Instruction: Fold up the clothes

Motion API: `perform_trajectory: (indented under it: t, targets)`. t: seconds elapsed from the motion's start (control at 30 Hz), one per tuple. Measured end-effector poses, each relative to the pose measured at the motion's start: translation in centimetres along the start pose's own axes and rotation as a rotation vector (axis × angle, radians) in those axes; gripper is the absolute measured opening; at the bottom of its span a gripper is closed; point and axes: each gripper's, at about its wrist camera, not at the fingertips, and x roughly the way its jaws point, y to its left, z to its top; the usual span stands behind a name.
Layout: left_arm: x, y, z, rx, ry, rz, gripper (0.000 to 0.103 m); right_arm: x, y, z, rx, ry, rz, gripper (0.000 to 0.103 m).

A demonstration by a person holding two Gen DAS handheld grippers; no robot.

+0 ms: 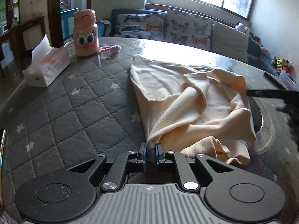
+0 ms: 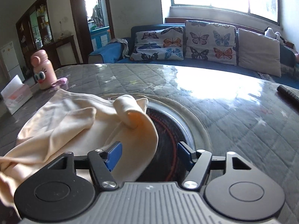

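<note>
A cream-coloured garment lies crumpled on the grey quilted table. My left gripper is shut on a near corner of the garment, which bunches up from the blue pads. In the right wrist view the garment spreads left and its right edge lies between the fingers. My right gripper is open, blue pads wide apart, with the cloth edge near the left pad. The right gripper's black finger shows at the right of the left wrist view, by the garment's far corner.
A pink bottle with cartoon eyes and a tissue box stand at the table's far left, a pink item beside them. A round inset with a metal rim lies under the garment's right side. A black remote lies far right. A sofa stands behind.
</note>
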Motion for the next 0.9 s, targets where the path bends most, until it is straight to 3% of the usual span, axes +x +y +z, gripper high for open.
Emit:
perform_trajectory:
  t: [0.07, 0.3, 0.47, 0.57, 0.73, 0.9]
  targets:
    - [-0.4, -0.2, 0.3, 0.029, -0.013, -0.011, 0.016, 1.4, 0.3, 0.7, -0.009, 0.008, 0.000, 0.061]
    - [-1.3, -1.4, 2.4, 0.115, -0.098, -0.042, 0.042, 4.3, 1.2, 2.1, -0.058, 0.022, 0.007, 0.046]
    - [0.4, -3.4, 4.4, 0.180, -0.107, -0.080, 0.042, 4.8, 1.1, 2.4, -0.055, 0.028, 0.011, 0.019]
    - [2.9, -5.3, 5.5, 0.226, -0.088, -0.107, 0.042, 4.0, 0.6, 2.4, -0.042, 0.011, -0.011, 0.008]
    - [7.6, -8.1, 7.0, 0.267, -0.037, -0.122, 0.041, 1.8, -1.1, 2.5, -0.020, -0.026, -0.047, 0.003]
    - [10.9, -9.2, 7.5, 0.275, 0.010, -0.077, 0.041, 0.9, -1.6, 1.9, -0.039, -0.014, -0.048, 0.005]
